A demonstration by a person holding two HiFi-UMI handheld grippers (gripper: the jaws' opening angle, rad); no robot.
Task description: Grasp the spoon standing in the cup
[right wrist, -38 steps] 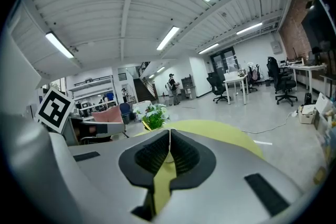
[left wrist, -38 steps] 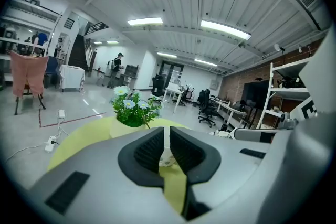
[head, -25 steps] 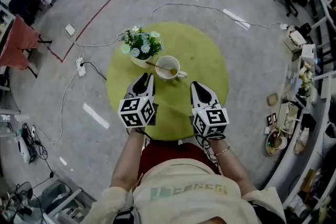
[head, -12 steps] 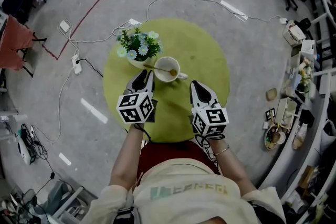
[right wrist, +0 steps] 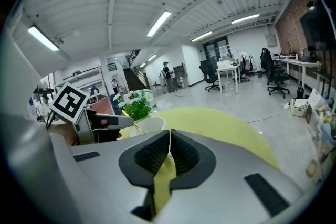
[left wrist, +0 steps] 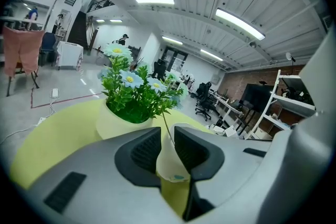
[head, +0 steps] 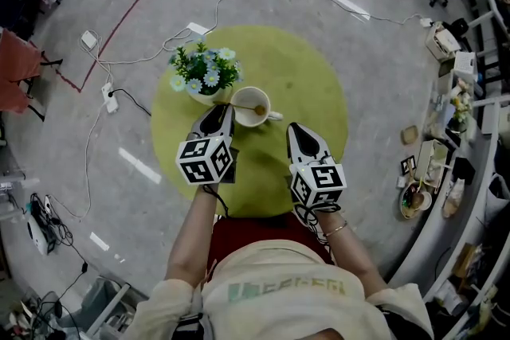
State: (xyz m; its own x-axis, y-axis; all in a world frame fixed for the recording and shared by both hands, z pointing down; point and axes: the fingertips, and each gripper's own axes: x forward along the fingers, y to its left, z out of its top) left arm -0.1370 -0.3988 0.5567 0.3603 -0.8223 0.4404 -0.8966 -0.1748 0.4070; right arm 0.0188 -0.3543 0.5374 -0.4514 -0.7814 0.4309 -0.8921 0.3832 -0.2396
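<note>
spoon [head: 243,103] in cup [head: 249,117] | flowerpot [head: 203,80] beside | left tool [head: 218,115] apart | right tool [head: 297,131] together

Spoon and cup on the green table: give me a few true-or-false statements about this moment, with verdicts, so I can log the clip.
1. The spoon stands in the cup, its handle leaning toward the flower pot. True.
2. The left gripper is shut on the spoon. False: its jaws are apart and hold nothing; the cup shows ahead through the gap.
3. The right gripper has its jaws together and holds nothing. True.
4. In the head view, the flower pot stands to the right of the cup. False: it stands to the cup's left, on the table.
</note>
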